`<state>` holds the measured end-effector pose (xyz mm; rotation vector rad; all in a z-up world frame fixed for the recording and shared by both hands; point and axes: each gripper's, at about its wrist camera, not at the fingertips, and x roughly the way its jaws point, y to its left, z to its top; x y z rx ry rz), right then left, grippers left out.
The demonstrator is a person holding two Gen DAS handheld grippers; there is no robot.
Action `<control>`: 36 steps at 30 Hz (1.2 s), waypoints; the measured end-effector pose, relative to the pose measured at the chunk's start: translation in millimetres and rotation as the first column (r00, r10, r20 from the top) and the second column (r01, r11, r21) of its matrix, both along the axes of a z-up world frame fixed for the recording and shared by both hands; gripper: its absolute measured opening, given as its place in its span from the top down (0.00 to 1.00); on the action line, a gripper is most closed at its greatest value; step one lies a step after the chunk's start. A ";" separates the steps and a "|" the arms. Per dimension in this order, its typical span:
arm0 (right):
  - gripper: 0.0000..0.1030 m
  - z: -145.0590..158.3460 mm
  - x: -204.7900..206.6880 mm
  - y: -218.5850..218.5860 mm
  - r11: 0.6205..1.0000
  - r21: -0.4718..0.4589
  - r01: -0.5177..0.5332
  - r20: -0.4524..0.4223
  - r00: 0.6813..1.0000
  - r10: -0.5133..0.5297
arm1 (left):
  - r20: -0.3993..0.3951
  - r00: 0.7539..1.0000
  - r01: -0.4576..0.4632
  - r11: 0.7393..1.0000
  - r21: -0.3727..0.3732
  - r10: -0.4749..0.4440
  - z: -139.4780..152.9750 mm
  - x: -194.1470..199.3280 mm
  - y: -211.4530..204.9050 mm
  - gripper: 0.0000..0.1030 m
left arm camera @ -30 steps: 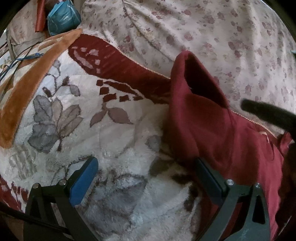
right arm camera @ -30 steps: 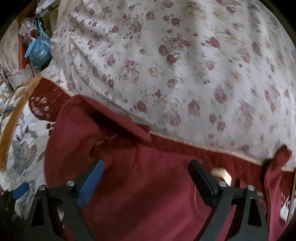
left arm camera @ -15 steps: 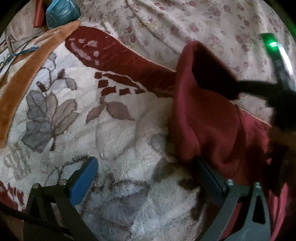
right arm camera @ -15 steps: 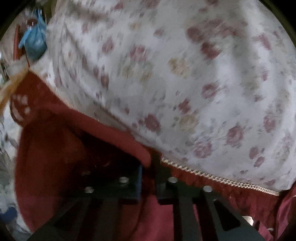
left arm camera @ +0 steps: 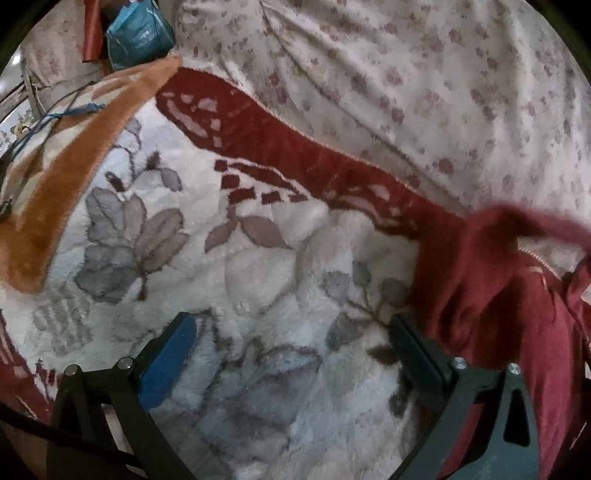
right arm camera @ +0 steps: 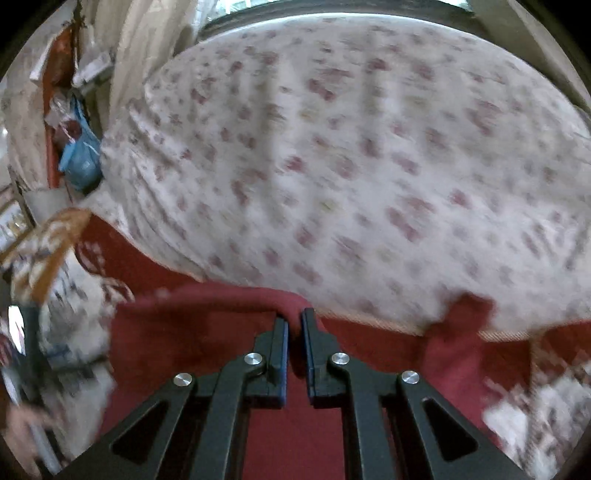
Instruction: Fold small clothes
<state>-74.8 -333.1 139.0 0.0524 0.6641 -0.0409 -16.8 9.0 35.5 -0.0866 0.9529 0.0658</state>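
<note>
A dark red garment lies at the right of the fluffy white floral blanket, one edge lifted and blurred at the far right. My left gripper hangs open over the blanket, its right finger beside the garment's lower edge, nothing between the pads. In the right wrist view my right gripper is shut on a fold of the red garment, whose edge is pulled up taut in front of the jaws.
A cream quilt with red flowers rises behind the garment. An orange blanket border and a blue bag sit at the far left. A blurred hand holds the other gripper at the lower left of the right wrist view.
My right gripper went from open to shut on the garment's raised edge and pulled it up and to the right. The standing fold has left the middle of the left wrist view.
</note>
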 end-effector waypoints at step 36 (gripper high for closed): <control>0.87 -111.4 39.6 184.1 0.871 0.138 -0.472 -0.314 0.813 0.490 | -0.024 0.996 -0.089 0.993 -0.072 0.088 3.1 6.4 21.1 0.00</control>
